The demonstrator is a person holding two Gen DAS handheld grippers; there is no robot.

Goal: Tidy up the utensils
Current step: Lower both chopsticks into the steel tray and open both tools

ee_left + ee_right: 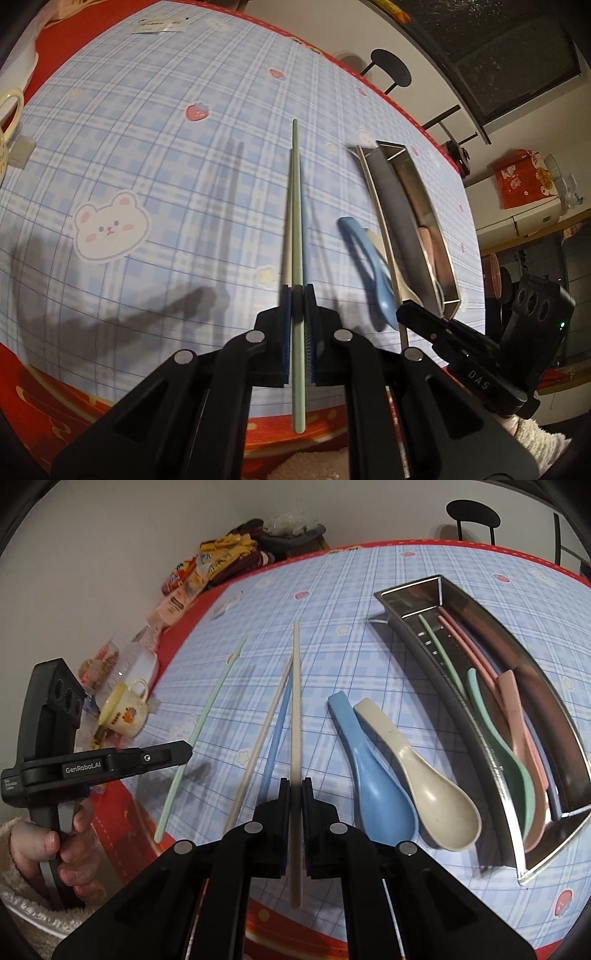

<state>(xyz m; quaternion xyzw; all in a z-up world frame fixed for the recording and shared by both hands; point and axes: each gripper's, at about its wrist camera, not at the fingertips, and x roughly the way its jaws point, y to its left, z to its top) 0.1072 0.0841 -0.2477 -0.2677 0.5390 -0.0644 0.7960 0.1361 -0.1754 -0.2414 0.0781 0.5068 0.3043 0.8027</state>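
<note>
My left gripper (295,291) is shut on a green chopstick (297,221), held above the blue checked tablecloth; it also shows in the right wrist view (201,723). My right gripper (294,784) is shut on a beige chopstick (296,709). A second beige chopstick (260,738) and a blue chopstick (275,734) lie on the cloth below it. A blue spoon (365,771) and a beige spoon (417,771) lie side by side left of the steel tray (461,716). The tray holds a green spoon (506,753), a pink spoon (521,731), a green chopstick and pink chopsticks.
A yellow mug (123,710), a clear jar and snack packets (207,568) crowd the table's left edge. A black chair (472,517) stands beyond the far edge. The red table border (295,923) runs along the near side.
</note>
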